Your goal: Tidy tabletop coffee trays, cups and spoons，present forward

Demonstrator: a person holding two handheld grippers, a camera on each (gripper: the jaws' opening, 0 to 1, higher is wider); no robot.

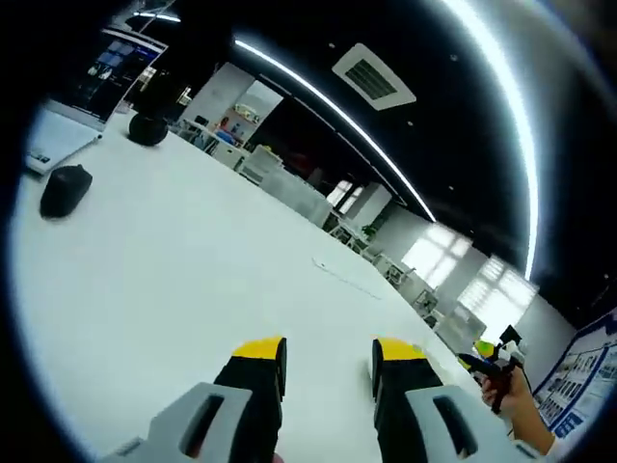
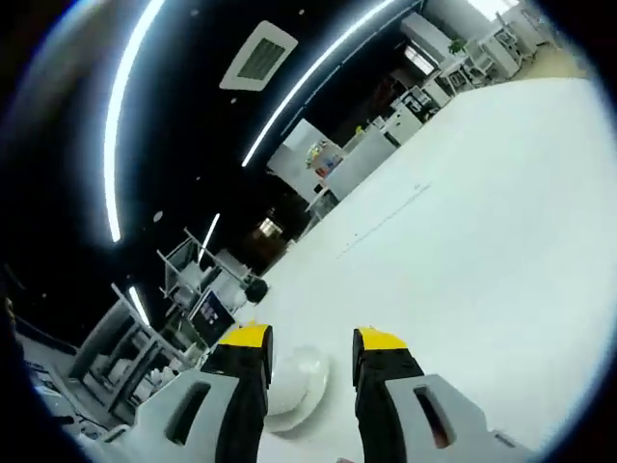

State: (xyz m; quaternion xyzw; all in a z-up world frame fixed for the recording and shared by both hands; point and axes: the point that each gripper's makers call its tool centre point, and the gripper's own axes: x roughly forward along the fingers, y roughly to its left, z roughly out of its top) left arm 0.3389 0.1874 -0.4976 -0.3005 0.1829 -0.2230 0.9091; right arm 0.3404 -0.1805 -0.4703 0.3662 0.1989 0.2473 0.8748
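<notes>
Tidying barely begun — both grippers empty above the white tabletop (image 1: pixel 193 280).

Left gripper (image 1: pixel 328 365) and right gripper (image 2: pixel 307 355) stand parted, holding nothing; a white round saucer-like dish (image 2: pixel 294 386) lies beyond the right jaws — cups, spoons, trays unplaced. Black computer mouse (image 1: pixel 66 189) sits well apart.

No text can be read; the wall posters (image 1: pixel 583 381) are too blurred.
</notes>
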